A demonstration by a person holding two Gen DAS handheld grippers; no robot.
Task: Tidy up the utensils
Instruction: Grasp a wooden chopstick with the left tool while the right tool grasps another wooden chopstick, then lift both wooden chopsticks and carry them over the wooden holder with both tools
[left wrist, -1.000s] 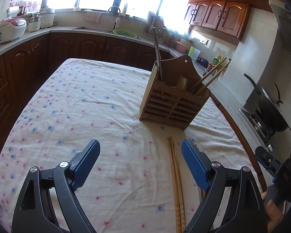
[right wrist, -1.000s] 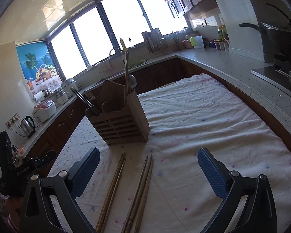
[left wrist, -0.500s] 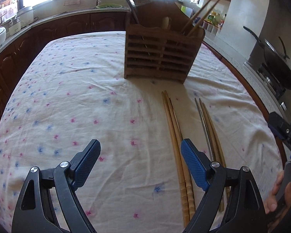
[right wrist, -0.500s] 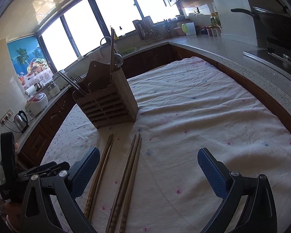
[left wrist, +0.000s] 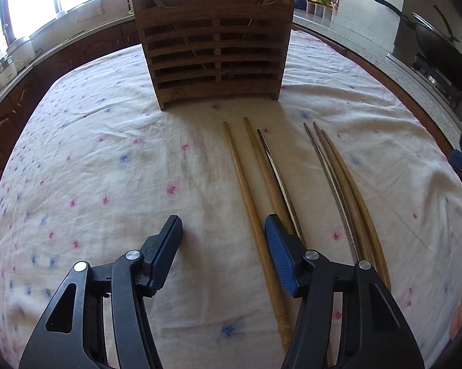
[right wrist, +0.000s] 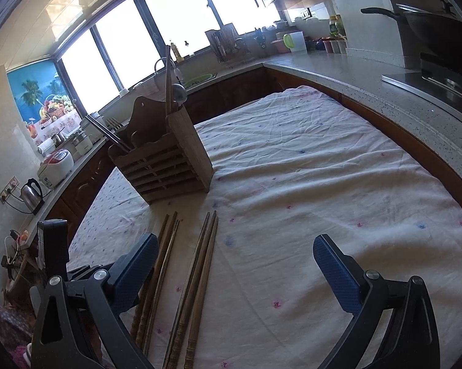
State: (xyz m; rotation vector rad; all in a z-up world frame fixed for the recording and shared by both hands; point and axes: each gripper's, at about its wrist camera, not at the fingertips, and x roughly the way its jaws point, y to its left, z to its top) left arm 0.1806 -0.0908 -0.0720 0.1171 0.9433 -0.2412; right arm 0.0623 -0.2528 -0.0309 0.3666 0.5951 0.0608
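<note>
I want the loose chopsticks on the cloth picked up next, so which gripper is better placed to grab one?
Left, probably. The left gripper is low over the cloth, jaws open astride the leftmost chopstick. The right gripper is also open, but both chopstick groups lie toward its left finger, not centred between its jaws.

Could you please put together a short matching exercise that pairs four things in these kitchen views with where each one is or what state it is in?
Things:
1. wooden utensil holder
2. loose chopsticks
3. left hand-held gripper
4. wok

Places or states:
A. on the stove, off to the right
B. lying flat on the tablecloth
C. standing upright on the table, utensils inside
D. open, low over the cloth, one finger beside a chopstick

Pairs: 1-C, 2-B, 3-D, 4-A
</note>
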